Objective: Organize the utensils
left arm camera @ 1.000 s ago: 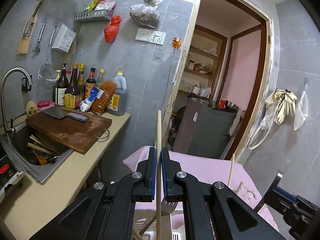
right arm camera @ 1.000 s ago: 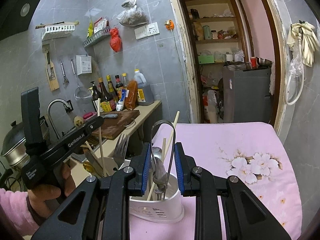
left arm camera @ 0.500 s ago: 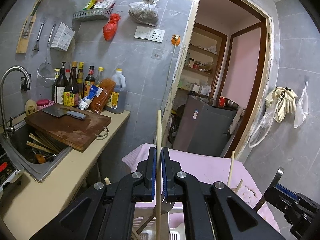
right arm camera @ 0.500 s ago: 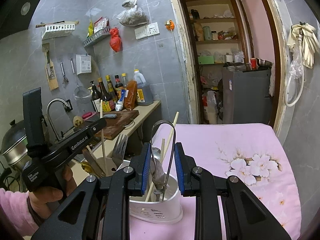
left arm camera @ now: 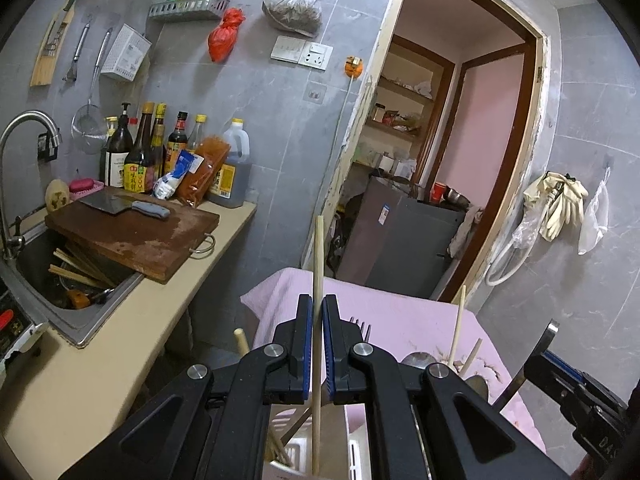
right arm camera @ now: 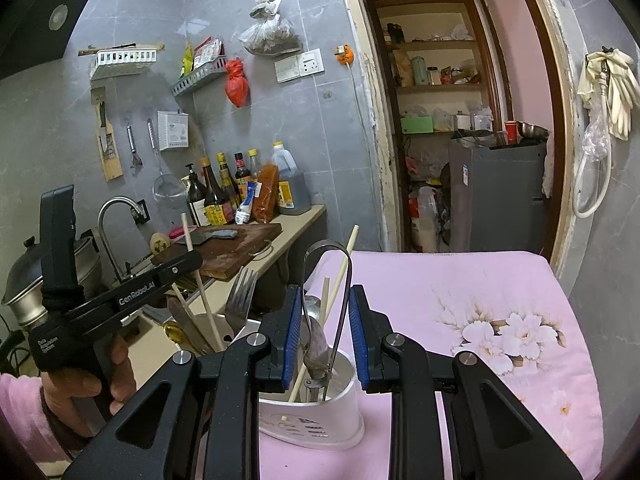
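You are clamping a single wooden chopstick (left arm camera: 318,264) in your left gripper (left arm camera: 316,320); the pads are nearly touching, pinching the stick upright, its lower end reaching down toward the white utensil holder (right arm camera: 320,416). In the right wrist view the same chopstick (right arm camera: 200,280) is standing slightly tilted over the holder's left compartment, beside a fork (right arm camera: 240,296) and other wooden handles.

Your right gripper (right arm camera: 320,320) is sitting partly open and gripping nothing; a metal loop handle (right arm camera: 326,264), a spoon (right arm camera: 314,336) and two more chopsticks (right arm camera: 340,276) are rising between its jaws from the holder's right compartment. I cannot tell whether the pads are touching the loop.

The holder is standing at the near left edge of the table, on the pink floral cloth (right arm camera: 480,320).
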A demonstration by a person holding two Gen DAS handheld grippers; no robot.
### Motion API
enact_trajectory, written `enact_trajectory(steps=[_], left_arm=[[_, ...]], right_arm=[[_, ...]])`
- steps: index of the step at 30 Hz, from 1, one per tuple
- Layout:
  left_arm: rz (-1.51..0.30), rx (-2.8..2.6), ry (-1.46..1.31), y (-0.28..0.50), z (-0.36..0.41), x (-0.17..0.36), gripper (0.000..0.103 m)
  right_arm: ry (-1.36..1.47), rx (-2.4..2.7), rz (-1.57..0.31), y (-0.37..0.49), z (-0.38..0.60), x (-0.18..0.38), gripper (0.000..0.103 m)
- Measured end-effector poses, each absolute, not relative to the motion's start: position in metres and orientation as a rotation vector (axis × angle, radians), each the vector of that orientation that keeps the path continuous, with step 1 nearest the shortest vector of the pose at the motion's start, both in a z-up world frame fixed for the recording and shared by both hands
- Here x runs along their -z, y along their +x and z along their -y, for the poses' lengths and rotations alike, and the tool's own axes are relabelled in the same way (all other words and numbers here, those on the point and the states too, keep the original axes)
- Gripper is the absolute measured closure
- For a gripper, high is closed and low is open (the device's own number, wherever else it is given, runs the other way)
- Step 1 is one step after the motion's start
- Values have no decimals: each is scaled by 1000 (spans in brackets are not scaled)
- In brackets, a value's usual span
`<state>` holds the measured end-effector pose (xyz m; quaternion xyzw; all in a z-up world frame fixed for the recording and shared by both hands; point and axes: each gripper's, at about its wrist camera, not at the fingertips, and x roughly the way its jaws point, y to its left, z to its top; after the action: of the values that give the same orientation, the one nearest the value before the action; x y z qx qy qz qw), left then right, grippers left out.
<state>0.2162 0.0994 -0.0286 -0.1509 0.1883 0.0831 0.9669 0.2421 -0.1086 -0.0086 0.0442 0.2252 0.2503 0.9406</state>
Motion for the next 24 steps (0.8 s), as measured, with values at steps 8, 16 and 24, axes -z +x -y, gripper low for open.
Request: enact_trajectory(steps=[8,16,24], left_arm=[[-406,-167,-264,205,-92,28,97],[-456,-196,-248,199,-81,30,97],[-426,-275,-309,182,-69,32,58]], right_arm=[[99,-534,-481,249,117,13,82],[102,-603,-507,260,123,19,61],[84,-687,-519,267,132,23,60]])
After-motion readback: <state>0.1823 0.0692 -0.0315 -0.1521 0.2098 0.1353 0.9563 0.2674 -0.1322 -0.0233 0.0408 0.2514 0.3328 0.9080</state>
